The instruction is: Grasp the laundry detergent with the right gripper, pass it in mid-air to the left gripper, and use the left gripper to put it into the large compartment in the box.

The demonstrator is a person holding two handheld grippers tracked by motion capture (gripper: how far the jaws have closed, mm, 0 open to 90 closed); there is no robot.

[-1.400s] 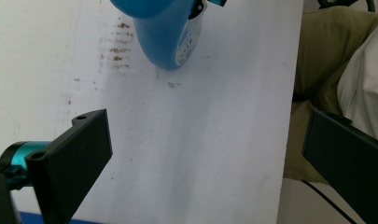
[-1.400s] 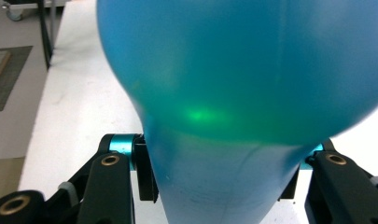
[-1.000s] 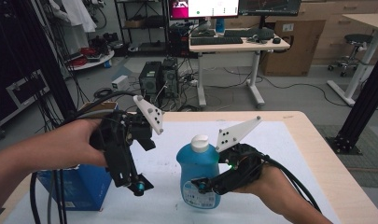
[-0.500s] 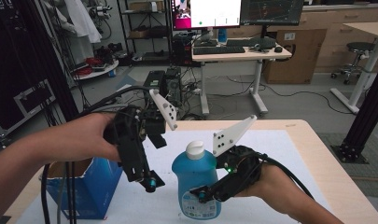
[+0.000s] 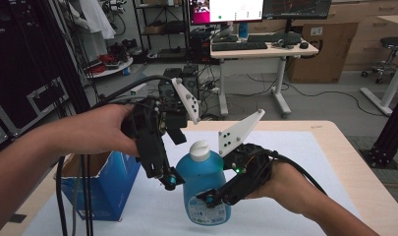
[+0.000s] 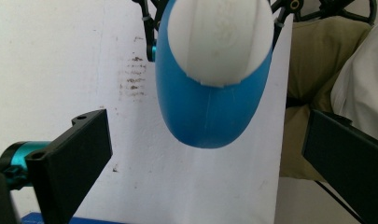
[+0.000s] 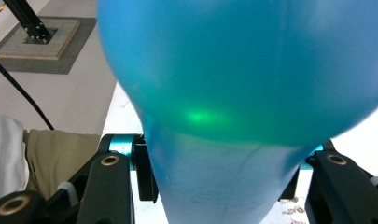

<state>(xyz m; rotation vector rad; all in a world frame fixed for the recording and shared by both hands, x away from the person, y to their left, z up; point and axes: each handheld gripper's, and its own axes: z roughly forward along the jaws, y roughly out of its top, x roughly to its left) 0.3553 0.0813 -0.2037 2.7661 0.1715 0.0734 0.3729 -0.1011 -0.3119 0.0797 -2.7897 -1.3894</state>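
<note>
A blue bottle (image 5: 202,173) with a white cap (image 5: 200,150) stands roughly upright over the white mat (image 5: 304,152). My right gripper (image 5: 218,196) is shut on its lower body from the right; in the right gripper view the blue bottle (image 7: 233,93) sits between both jaws of that gripper (image 7: 224,186). My left gripper (image 5: 169,183) hangs above and left of the bottle, pointing down. In the left gripper view this gripper (image 6: 207,154) is open, its jaws wide on either side of the cap (image 6: 219,37). Whether the bottle's base touches the mat I cannot tell.
A blue cardboard box (image 5: 105,184) sits on the table at the left, close to the left forearm. The wooden table edge (image 5: 344,147) runs along the right of the mat. Cables (image 5: 83,196) trail down from the left gripper.
The left gripper has moved right and slightly up, closing in on the bottle's cap. The right gripper keeps its hold on the bottle.
</note>
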